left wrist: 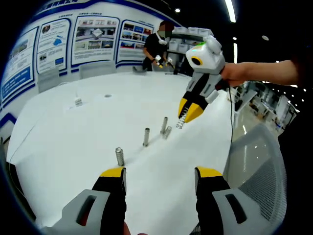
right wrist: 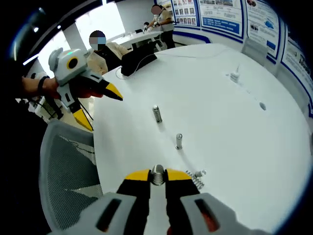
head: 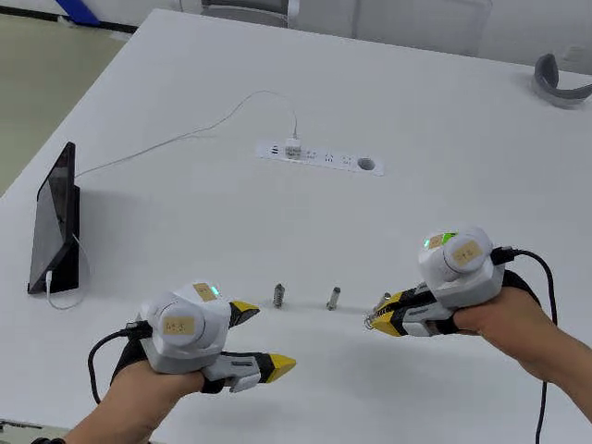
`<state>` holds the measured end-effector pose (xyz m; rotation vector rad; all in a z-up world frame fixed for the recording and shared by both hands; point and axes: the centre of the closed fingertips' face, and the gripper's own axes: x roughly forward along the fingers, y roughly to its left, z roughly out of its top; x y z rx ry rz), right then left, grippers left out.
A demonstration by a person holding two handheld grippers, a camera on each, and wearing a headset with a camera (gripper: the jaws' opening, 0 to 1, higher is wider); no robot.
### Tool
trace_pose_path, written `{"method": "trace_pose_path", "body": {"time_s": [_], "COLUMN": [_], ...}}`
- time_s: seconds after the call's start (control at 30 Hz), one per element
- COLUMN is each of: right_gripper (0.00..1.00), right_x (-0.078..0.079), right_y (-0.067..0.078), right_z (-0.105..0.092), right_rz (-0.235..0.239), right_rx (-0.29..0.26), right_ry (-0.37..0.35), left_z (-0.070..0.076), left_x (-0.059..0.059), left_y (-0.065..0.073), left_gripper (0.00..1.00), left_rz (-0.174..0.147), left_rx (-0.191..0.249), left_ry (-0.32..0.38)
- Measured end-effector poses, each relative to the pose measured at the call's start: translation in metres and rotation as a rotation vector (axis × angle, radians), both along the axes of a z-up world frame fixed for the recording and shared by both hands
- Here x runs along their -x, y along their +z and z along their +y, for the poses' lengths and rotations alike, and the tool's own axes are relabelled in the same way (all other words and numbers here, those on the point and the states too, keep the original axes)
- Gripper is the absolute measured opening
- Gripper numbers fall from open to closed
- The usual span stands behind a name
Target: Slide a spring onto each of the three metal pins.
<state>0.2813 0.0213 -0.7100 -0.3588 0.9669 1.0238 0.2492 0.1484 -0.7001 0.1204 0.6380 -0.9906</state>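
Note:
Three short metal pins stand in a row on the white table (head: pixel 185 213). The left pin (head: pixel 278 295) (left wrist: pixel 119 156) (right wrist: pixel 157 113) carries a spring. The middle pin (head: pixel 333 298) (left wrist: pixel 145 137) (right wrist: pixel 179 141) is bare. The third pin (left wrist: pixel 164 125) stands just beside my right gripper's tips, and a loose spring (right wrist: pixel 196 178) lies next to it. My right gripper (head: pixel 377 319) (right wrist: pixel 157 176) is shut on a small spring (left wrist: pixel 182 120), held slightly above the table. My left gripper (head: pixel 262 337) (left wrist: pixel 161 174) is open and empty, near the front edge, short of the left pin.
A white power strip (head: pixel 319 157) with a plugged charger lies mid-table, its cable running to a tablet (head: pixel 54 222) propped at the left edge. A grey curved object (head: pixel 560 83) sits far right. A mesh chair (left wrist: pixel 254 166) stands by the table. People stand in the background.

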Motion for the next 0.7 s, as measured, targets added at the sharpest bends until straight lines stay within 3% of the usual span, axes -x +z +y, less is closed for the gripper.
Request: {"method": "trace_pose_path", "body": {"time_s": [0.7], "right_gripper": [0.13], "right_x": [-0.042], "right_y": [-0.013], "right_z": [0.017], "right_rz": [-0.03], "right_rx": [0.093], "right_ry": [0.11], "left_z": [0.019], "left_x": [-0.006], "left_y": [-0.004], "left_gripper": [0.67], "left_rz": [0.024], "left_rx": [-0.005], "left_ry": [0.057]}}
